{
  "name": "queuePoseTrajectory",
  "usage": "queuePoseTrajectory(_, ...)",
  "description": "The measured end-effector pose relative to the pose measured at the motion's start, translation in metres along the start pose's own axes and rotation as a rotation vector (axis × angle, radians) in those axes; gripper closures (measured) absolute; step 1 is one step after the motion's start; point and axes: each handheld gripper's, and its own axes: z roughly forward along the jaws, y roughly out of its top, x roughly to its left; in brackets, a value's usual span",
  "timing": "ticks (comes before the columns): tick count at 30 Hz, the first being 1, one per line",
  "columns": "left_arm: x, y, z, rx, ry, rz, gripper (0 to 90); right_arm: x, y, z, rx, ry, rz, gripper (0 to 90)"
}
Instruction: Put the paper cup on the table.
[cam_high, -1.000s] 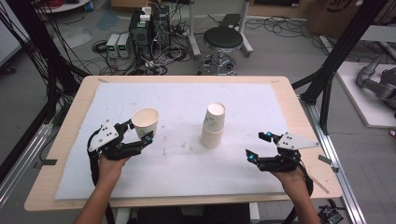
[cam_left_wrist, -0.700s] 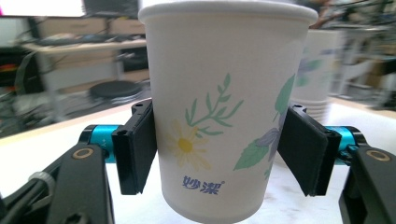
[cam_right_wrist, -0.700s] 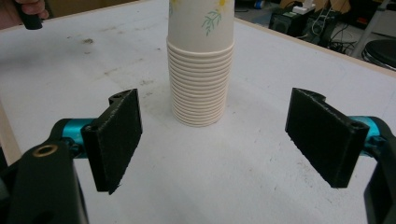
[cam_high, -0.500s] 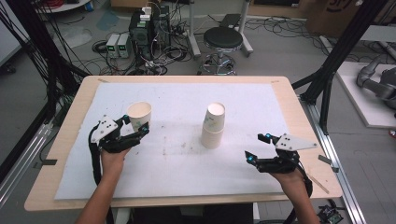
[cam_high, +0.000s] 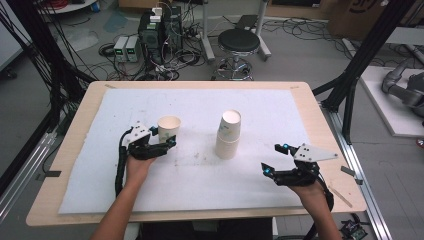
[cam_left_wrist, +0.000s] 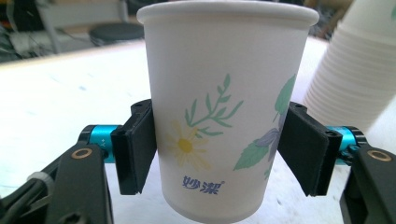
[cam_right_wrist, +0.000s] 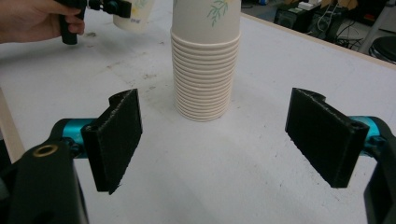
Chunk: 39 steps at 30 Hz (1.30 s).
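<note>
One paper cup (cam_left_wrist: 224, 107), upright, mouth up, tapered, with a rolled rim and smooth white wall printed with a yellow daisy, green sprigs, a purple flower and blue characters. Held between the two flat black pads (cam_left_wrist: 135, 149) of the left gripper (cam_high: 162, 141), one pad pressed on each side of the lower wall, so clamped on the cup. Seen from the high view at the left half of the mat, near the middle, base at or just off the surface; cannot tell which.

Near it to the right, one stack (cam_high: 229, 134) of nested cups, mouth down, standing on the mat at mid-table; same leaf print on the top cup, ribbed column of many cream rims below (cam_right_wrist: 203, 79).

Right gripper (cam_high: 280, 157) near the front right of the mat, well apart from the stack, jaws spread wide with nothing between; rough, foam-like black pads (cam_right_wrist: 116, 140), teal metal fittings behind them, grey three-cornered plate on top.

White, slightly speckled mat (cam_high: 200, 185) over a pale wooden table (cam_high: 310, 107) with rounded corners.

Beyond the table: one round black stool (cam_high: 239, 41), a tangle of cables and boxes on a grey floor.
</note>
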Motion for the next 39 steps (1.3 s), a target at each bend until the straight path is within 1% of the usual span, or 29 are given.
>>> queuePoseTrajectory(1,-0.001,-0.001,0.002,0.014,-0.008,0.005,32.0,0.0,0.0,0.0,0.0,0.0,-0.001,18.9)
queuePoseTrajectory(4,-0.003,-0.002,0.006,0.032,-0.014,0.007,32.0,0.0,0.0,0.0,-0.001,0.001,-0.004,18.9)
queuePoseTrajectory(6,-0.004,-0.003,0.008,0.055,-0.007,0.015,32.0,0.0,0.0,0.0,0.001,0.003,0.001,18.9)
queuePoseTrajectory(9,-0.004,-0.004,0.01,0.088,0.003,0.023,32.0,0.0,0.0,0.001,0.0,0.004,-0.003,18.9)
queuePoseTrajectory(10,-0.005,-0.004,0.01,0.09,0.012,0.023,32.1,0.001,0.0,0.001,0.0,0.004,0.0,18.9)
queuePoseTrajectory(12,-0.006,-0.004,0.011,0.118,0.027,0.029,32.1,0.001,0.0,0.001,-0.001,0.003,-0.002,18.9)
queuePoseTrajectory(14,-0.007,-0.004,0.01,0.147,0.04,0.036,32.1,0.001,0.0,0.001,-0.001,0.002,-0.002,18.9)
queuePoseTrajectory(16,-0.006,-0.004,0.008,0.165,0.042,0.043,32.1,0.001,0.0,0.0,-0.001,0.004,0.001,18.9)
queuePoseTrajectory(17,-0.006,-0.004,0.008,0.168,0.044,0.038,32.1,0.001,0.0,0.0,0.001,0.006,0.003,18.9)
queuePoseTrajectory(22,-0.006,-0.004,0.003,0.201,0.042,0.04,31.1,0.001,0.0,0.0,0.001,0.006,0.001,18.9)
queuePoseTrajectory(25,-0.007,-0.007,0.0,0.218,0.036,0.047,30.5,0.001,0.0,0.0,-0.003,0.005,0.002,18.9)
queuePoseTrajectory(26,-0.007,-0.008,-0.001,0.228,0.038,0.056,30.5,0.0,0.0,0.0,-0.004,0.002,-0.001,18.9)
queuePoseTrajectory(28,-0.007,-0.009,-0.001,0.225,0.03,0.047,30.7,0.0,0.0,0.0,-0.002,0.004,0.001,18.9)
queuePoseTrajectory(30,-0.007,-0.009,-0.002,0.234,0.019,0.049,30.4,0.0,0.0,0.0,-0.003,0.004,0.003,18.9)
queuePoseTrajectory(31,-0.007,-0.009,-0.003,0.23,0.017,0.047,28.9,0.001,0.0,0.0,-0.002,0.006,0.006,18.9)
queuePoseTrajectory(34,-0.006,-0.01,-0.007,0.233,0.011,0.021,19.2,0.0,-0.001,-0.001,-0.002,0.006,0.006,18.9)
queuePoseTrajectory(35,-0.005,-0.011,-0.009,0.237,0.011,0.015,16.6,0.0,-0.001,-0.001,-0.003,0.006,0.008,18.9)
queuePoseTrajectory(37,-0.003,-0.012,-0.016,0.247,0.019,0.016,16.2,0.0,-0.002,-0.001,0.001,0.006,0.012,18.9)
queuePoseTrajectory(39,-0.001,-0.013,-0.026,0.228,0.007,0.013,16.3,-0.001,-0.003,-0.001,0.005,0.004,0.013,18.9)
